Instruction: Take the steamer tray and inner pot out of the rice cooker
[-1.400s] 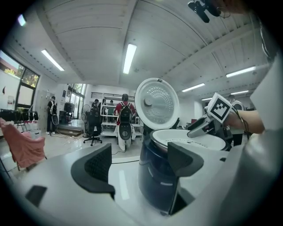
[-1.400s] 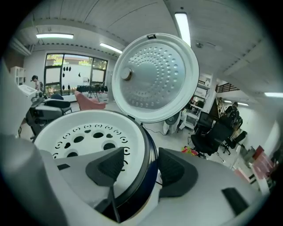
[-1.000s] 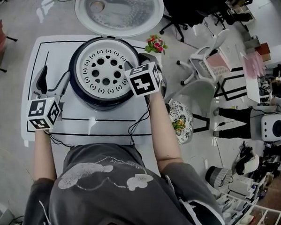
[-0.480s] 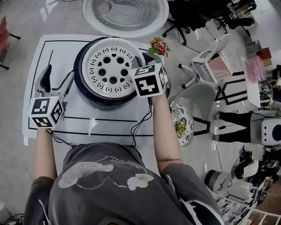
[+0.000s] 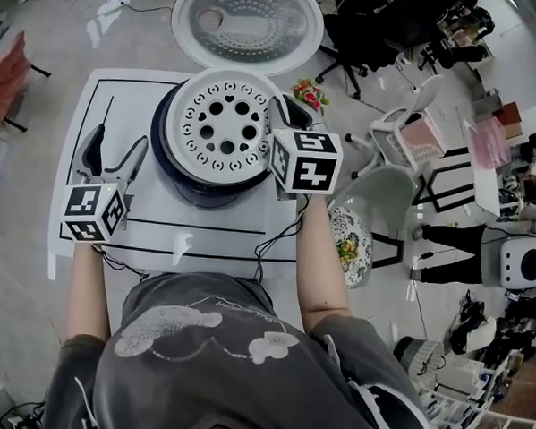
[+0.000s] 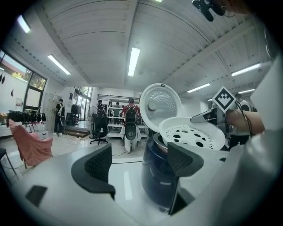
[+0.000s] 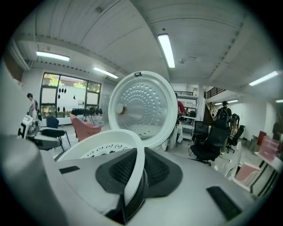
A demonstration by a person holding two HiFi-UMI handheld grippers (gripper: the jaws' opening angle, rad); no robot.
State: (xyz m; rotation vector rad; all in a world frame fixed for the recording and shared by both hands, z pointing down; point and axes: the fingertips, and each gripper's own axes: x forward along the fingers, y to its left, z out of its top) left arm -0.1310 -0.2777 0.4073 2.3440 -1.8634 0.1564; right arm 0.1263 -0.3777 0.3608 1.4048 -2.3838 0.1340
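The dark rice cooker [image 5: 185, 173] stands on the white table with its lid [image 5: 247, 24] swung open at the back. The white perforated steamer tray [image 5: 224, 122] hangs lifted just above the cooker's mouth, tilted. My right gripper [image 5: 277, 120] is at the tray's right edge; its jaws have just been closing, and the rim [image 7: 135, 170] is pinched between the pads. My left gripper [image 5: 112, 156] rests open left of the cooker [image 6: 157, 172], holding nothing. The tray [image 6: 192, 134] hides the inner pot.
A white mat with black lines [image 5: 204, 242] covers the table. Cables [image 5: 271, 241] trail off the front edge. Small flowers [image 5: 310, 93] lie right of the cooker, white chairs [image 5: 398, 135] and a patterned stool [image 5: 347, 240] beyond. People stand in the background.
My right gripper has shut on the tray's rim and risen, lifting the tray from the cooker's mouth. The left gripper has stayed where it was.
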